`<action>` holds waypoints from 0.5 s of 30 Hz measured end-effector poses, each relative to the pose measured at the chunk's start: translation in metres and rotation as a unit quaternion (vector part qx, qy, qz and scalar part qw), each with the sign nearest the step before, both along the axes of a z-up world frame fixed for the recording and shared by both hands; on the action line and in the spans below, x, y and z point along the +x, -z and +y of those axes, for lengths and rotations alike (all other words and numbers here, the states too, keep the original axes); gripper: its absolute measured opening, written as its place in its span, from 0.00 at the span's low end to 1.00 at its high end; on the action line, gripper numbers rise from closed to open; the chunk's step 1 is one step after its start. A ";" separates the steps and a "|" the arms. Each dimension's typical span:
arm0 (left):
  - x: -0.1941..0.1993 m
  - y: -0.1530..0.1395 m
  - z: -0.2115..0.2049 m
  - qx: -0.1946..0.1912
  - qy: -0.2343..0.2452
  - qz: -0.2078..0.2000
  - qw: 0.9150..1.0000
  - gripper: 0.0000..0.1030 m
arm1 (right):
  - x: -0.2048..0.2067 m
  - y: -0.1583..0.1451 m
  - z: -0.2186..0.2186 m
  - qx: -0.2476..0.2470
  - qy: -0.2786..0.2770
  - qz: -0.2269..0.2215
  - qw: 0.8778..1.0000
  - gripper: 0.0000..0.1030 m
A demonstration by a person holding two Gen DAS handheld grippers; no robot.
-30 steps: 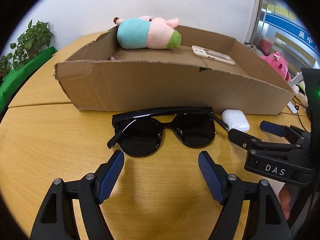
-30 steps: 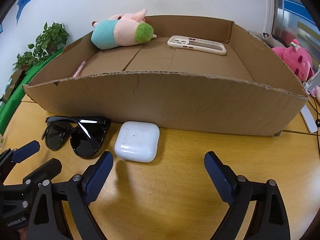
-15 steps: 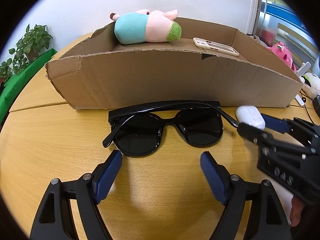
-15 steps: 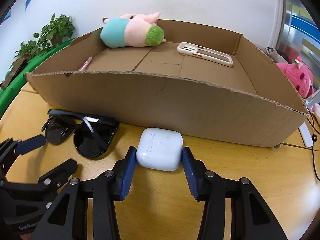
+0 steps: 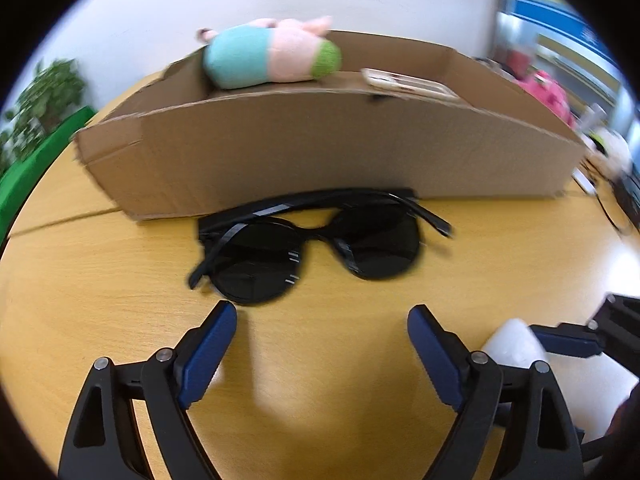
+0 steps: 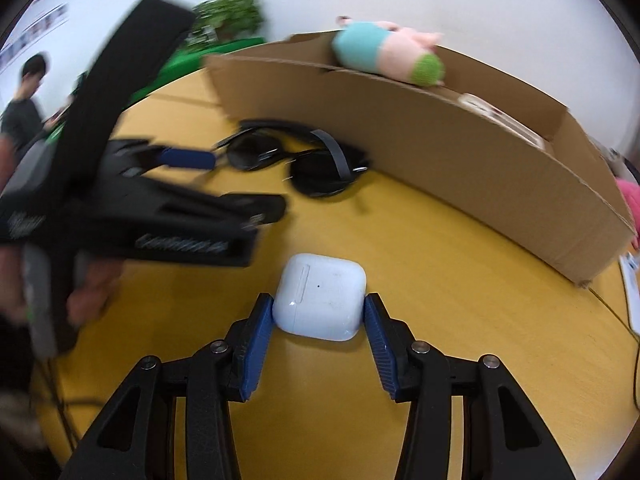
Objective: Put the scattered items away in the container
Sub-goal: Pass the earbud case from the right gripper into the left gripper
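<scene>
A shallow cardboard box stands on the wooden table and holds a plush pig and a phone case. Black sunglasses lie just in front of the box. My left gripper is open, its fingertips just short of the sunglasses. My right gripper is shut on a white earbuds case, held away from the box. The case also shows in the left wrist view. The sunglasses and the left gripper show in the right wrist view.
A green plant and green board stand at the far left. Pink plush toys and cables lie to the right of the box. A person stands in the background at the left.
My right gripper has shut on the earbuds case and carried it back and to the right, away from the box. My left gripper has edged closer to the sunglasses and stays open.
</scene>
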State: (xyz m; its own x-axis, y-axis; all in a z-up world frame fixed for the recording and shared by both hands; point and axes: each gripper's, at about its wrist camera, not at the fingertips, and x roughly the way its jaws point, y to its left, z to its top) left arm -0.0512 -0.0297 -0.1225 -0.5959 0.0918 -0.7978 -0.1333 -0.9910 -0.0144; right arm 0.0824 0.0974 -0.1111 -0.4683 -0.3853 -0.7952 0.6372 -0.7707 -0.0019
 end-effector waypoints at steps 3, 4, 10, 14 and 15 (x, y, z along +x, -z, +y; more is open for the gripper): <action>0.009 -0.001 0.010 0.007 0.047 -0.011 0.999 0.85 | 0.013 0.001 -0.003 0.001 -0.048 -0.001 0.999 0.50; 0.013 -0.002 0.014 0.012 0.061 -0.017 0.998 0.85 | 0.016 0.001 -0.003 0.001 -0.060 -0.002 0.998 0.50; 0.029 -0.003 0.036 -0.014 0.122 -0.044 0.992 0.83 | 0.038 0.002 0.000 -0.004 -0.124 0.002 0.992 0.50; 0.046 -0.005 0.049 -0.023 0.169 -0.052 0.984 0.75 | 0.046 0.002 0.004 0.000 -0.144 0.006 0.989 0.50; 0.050 -0.006 0.051 -0.023 0.177 -0.053 0.983 0.69 | 0.048 0.002 0.005 0.000 -0.148 0.007 0.989 0.50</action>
